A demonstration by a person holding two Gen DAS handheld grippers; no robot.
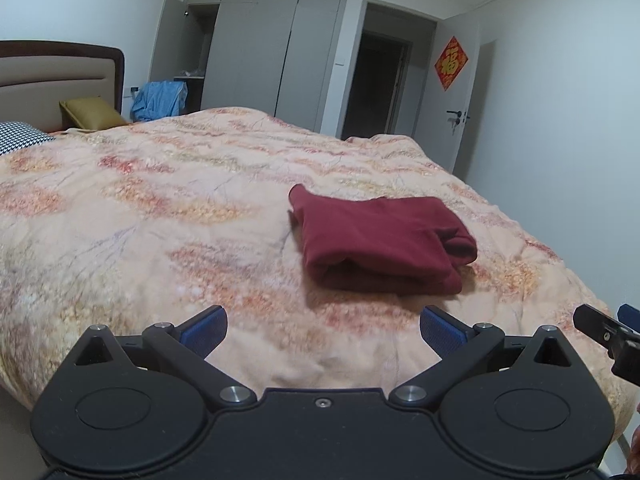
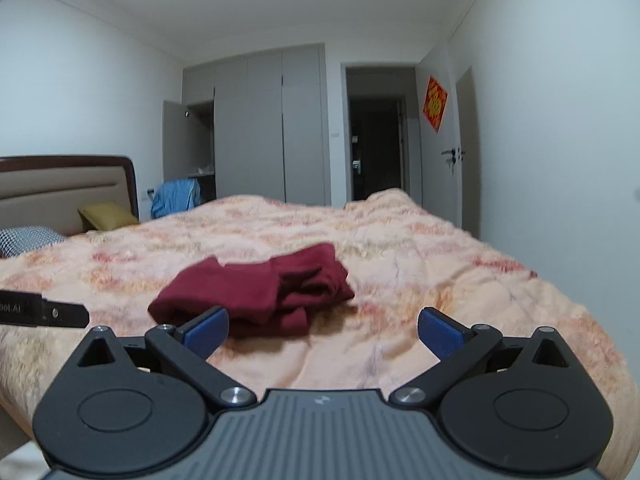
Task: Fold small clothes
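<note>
A dark red garment (image 1: 380,244) lies folded in a compact bundle on the peach floral bedspread (image 1: 160,216). In the right wrist view the garment (image 2: 256,292) lies just ahead and left of centre. My left gripper (image 1: 322,334) is open and empty, a little short of the garment's near edge. My right gripper (image 2: 322,334) is open and empty, also just short of the garment. The right gripper's finger shows at the right edge of the left wrist view (image 1: 600,330). The left gripper's finger shows at the left edge of the right wrist view (image 2: 44,312).
The bedspread (image 2: 440,264) covers the whole bed. A headboard (image 1: 60,76), a gold pillow (image 1: 90,112) and a checked pillow (image 1: 22,138) are at the far left. A grey wardrobe (image 1: 272,52) with one door open, blue cloth (image 1: 158,100) and an open doorway (image 1: 380,76) stand behind.
</note>
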